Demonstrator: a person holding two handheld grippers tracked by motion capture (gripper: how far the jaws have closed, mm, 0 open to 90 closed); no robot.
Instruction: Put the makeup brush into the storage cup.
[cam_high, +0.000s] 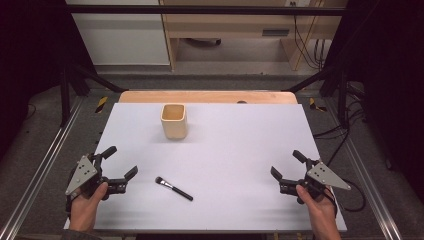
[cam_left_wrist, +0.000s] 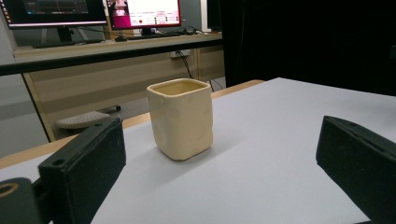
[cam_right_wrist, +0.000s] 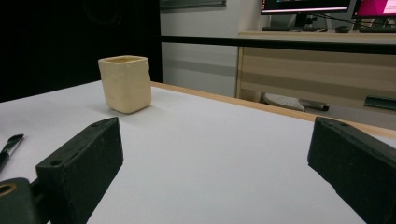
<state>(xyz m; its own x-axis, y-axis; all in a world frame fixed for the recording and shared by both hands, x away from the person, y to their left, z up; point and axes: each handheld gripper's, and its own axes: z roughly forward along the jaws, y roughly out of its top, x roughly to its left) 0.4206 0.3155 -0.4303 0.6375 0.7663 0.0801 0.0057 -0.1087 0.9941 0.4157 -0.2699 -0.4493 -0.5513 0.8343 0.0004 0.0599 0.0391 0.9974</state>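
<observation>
Bench: a pale grey-white rectangular bench (cam_high: 240, 165) with a light wooden strip along its far edge, standing inside a black metal frame.
Cup: a cream-yellow, square-sided ceramic cup with rounded corners (cam_high: 174, 121) stands upright and open at the top, on the far part of the bench, a little left of the middle. In the left gripper view it (cam_left_wrist: 180, 118) stands ahead between the two jaws; in the right gripper view it (cam_right_wrist: 125, 84) is farther off, toward the left.
Brush: a small makeup brush with a black handle and dark bristles (cam_high: 173, 188) lies flat on the near part of the bench, bristles toward the left and far side, handle slanting toward the near right. It is near the left hand-held gripper but apart from it, and well apart from the cup. Its bristle end shows at the left edge of the right gripper view (cam_right_wrist: 10, 144).
Left hand-held gripper: the black left hand-held gripper (cam_high: 120, 161), held by the person's left hand (cam_high: 86, 207) at the near left edge of the bench, has its jaws spread wide with nothing between them.
Right hand-held gripper: the black right hand-held gripper (cam_high: 287, 164), held by the right hand (cam_high: 316, 205) at the near right, also has its jaws spread wide, holding nothing.
Background: monitors and a wooden desk stand beyond the bench.
</observation>
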